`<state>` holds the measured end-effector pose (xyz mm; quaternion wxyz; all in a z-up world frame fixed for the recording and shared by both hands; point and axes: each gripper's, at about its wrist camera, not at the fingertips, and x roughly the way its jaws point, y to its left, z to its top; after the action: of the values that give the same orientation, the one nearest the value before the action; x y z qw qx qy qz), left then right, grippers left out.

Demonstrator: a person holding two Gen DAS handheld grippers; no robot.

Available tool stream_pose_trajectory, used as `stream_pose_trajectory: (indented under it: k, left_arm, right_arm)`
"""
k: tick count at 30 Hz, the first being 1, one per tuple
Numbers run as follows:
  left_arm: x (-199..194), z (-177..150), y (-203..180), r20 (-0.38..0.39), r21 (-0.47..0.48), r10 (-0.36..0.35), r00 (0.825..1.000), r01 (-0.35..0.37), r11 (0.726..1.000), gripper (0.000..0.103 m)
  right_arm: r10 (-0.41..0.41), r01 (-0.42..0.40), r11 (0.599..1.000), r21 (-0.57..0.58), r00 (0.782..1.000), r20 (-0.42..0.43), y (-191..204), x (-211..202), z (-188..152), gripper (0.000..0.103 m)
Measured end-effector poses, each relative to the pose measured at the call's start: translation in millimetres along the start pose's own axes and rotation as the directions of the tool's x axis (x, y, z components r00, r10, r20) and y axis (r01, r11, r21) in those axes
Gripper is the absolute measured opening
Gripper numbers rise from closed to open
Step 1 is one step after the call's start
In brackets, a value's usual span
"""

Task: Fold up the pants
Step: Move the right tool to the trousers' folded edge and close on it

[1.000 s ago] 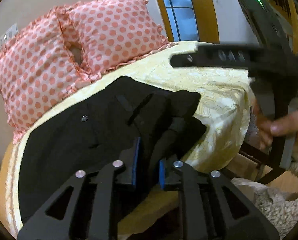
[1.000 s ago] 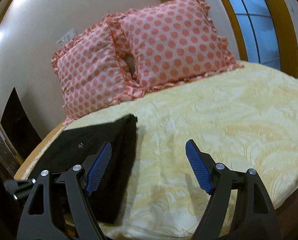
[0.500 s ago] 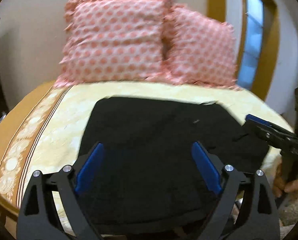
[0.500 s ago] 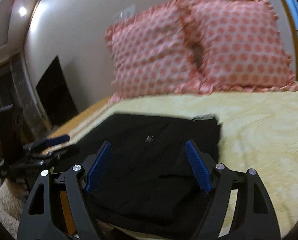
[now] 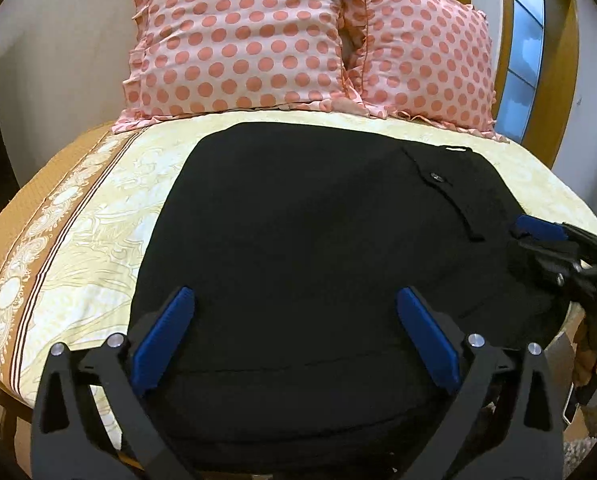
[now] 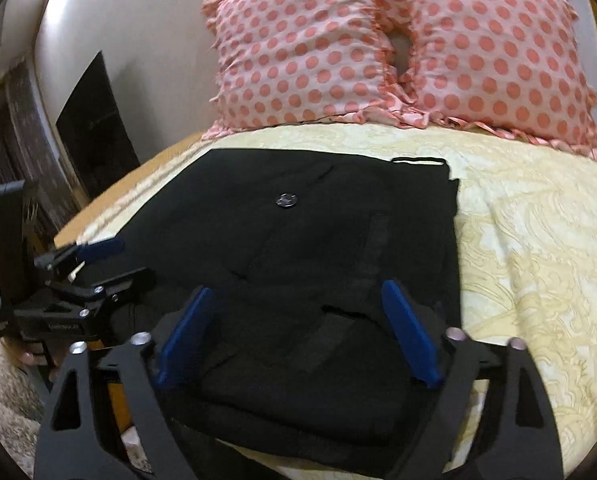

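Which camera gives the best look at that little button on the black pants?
The right wrist view: the button sits near the middle of the frame on the pants, large and facing the lens. The left wrist view shows the same button smaller, off toward the right edge of the folded cloth.

- The pants (image 5: 318,240) are matt black woven cloth, with a small shiny metal button (image 6: 285,199).
- The bedspread (image 6: 530,240) is pale yellow cloth with a faint sheen.
- The pillows (image 5: 238,36) are soft, frilled, dotted pink cloth.
- Each gripper, left gripper (image 5: 294,332) and right gripper (image 6: 296,332), is matt black plastic with smooth blue pads (image 5: 166,332) and bright metal screws (image 5: 474,339).
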<state>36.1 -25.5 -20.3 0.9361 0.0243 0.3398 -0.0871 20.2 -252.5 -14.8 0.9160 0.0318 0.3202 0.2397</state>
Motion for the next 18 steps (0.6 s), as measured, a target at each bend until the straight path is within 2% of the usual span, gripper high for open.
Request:
stream_pose_trajectory:
  k: [1, 5, 8, 11, 14, 18]
  left_arm:
    - [1, 0, -2, 0.000, 0.001, 0.013, 1.000, -0.013, 1.000, 0.101]
    - [2, -1, -5, 0.005, -0.002, 0.040, 0.999, -0.040, 0.999, 0.101]
    - [2, -1, -6, 0.003, -0.004, 0.054, 0.999, -0.054, 0.999, 0.101]
    - [3, -1, -7, 0.005, -0.006, 0.061, 0.998, -0.061, 0.998, 0.101]
    - [2, -2, -7, 0.016, -0.006, 0.065, 0.998, -0.065, 0.998, 0.101]
    - [2, -4, -7, 0.026, -0.005, 0.067, 0.997, -0.066, 0.998, 0.101]
  right_arm:
    - [-0.017, 0.017, 1.000, -0.023, 1.000, -0.004, 5, 2, 0, 0.101]
    - [-0.074, 0.074, 0.995, -0.072, 0.997, -0.005, 14, 5, -2, 0.102]
    - [-0.033, 0.032, 0.999, 0.017, 0.999, 0.033, -1, -10, 11, 0.102]
    - [-0.073, 0.061, 0.989, 0.133, 0.993, 0.087, -37, -26, 32, 0.102]
    - [-0.097, 0.090, 0.970, 0.227, 0.995, 0.018, -75, -16, 47, 0.102]
    - [-0.060, 0.082, 0.962, 0.260, 0.994, -0.089, -103, 12, 59, 0.102]
